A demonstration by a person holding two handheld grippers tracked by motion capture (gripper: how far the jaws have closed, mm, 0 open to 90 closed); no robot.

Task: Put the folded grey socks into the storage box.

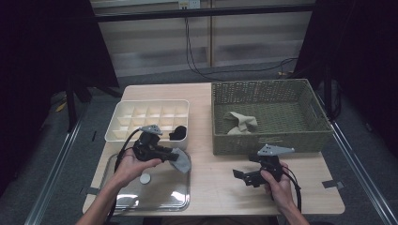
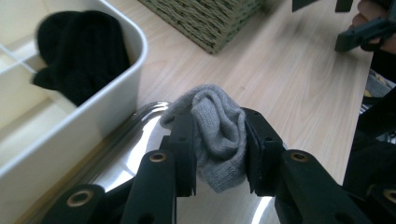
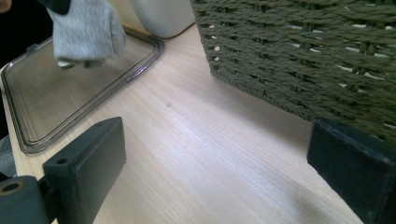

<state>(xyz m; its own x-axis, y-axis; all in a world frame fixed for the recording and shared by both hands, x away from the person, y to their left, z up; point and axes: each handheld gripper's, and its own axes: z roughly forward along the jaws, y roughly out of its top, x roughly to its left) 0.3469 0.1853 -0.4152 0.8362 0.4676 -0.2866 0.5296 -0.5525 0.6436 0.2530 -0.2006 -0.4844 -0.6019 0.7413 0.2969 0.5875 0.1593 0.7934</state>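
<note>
Here the table (image 1: 211, 187) is a pale wood-grain rectangle with a smooth matt top. At its far right corner stands a rectangular basket (image 1: 272, 138) of coarse olive woven cord, holding a crumpled beige cloth (image 1: 241, 123). Beside the basket, toward the far left edge, sits a cream plastic organiser box (image 1: 117, 133) with rounded corners and a grid of square cells; a black ribbed knit item (image 2: 81, 53) fills the cell at its near right corner. At the near left corner lies a clear glossy tray (image 3: 100, 95) with rounded corners and a stepped rim. The left gripper (image 2: 219, 149) is clamped on a grey knitted sock (image 2: 217, 135), soft and bunched, held above the tray's far right corner. The right gripper (image 3: 219, 172) rests released near the table's near right edge, its blocky black jaws spread wide with only bare wood between them
</note>
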